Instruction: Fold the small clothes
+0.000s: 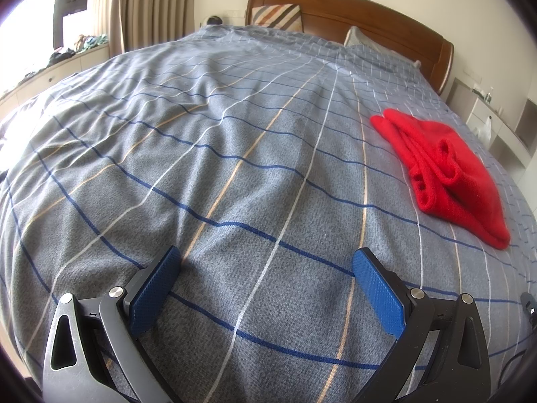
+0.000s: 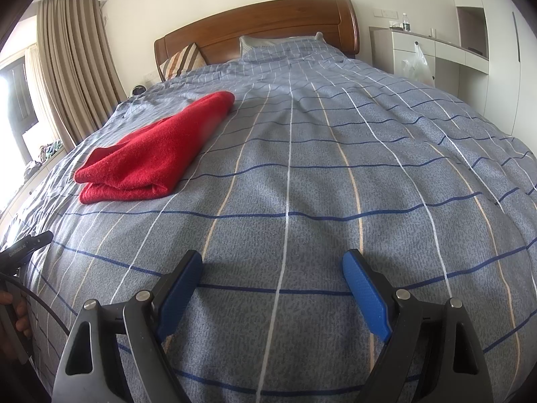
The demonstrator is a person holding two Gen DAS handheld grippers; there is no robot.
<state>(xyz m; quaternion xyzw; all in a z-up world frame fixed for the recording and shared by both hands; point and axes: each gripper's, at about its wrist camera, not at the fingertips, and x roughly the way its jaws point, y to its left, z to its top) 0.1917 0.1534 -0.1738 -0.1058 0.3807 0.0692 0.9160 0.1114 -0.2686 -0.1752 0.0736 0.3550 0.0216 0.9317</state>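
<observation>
A small red knitted garment (image 1: 446, 174) lies folded in a compact bundle on the grey checked bedspread (image 1: 235, 154), to the right of my left gripper (image 1: 266, 258) and well beyond its fingertips. In the right wrist view the same red garment (image 2: 154, 151) lies to the upper left, far from my right gripper (image 2: 272, 260). Both grippers hover low over bare bedspread with their blue pads (image 1: 377, 290) wide apart and nothing between them. The other gripper's dark body (image 2: 23, 248), held by a hand, shows at the left edge of the right wrist view.
A wooden headboard (image 2: 261, 27) with a striped cushion (image 2: 183, 60) and pillow closes the far end of the bed. White cabinets (image 2: 446, 50) with a plastic bag stand on the right. Curtains (image 2: 74, 63) and a cluttered window ledge are on the left.
</observation>
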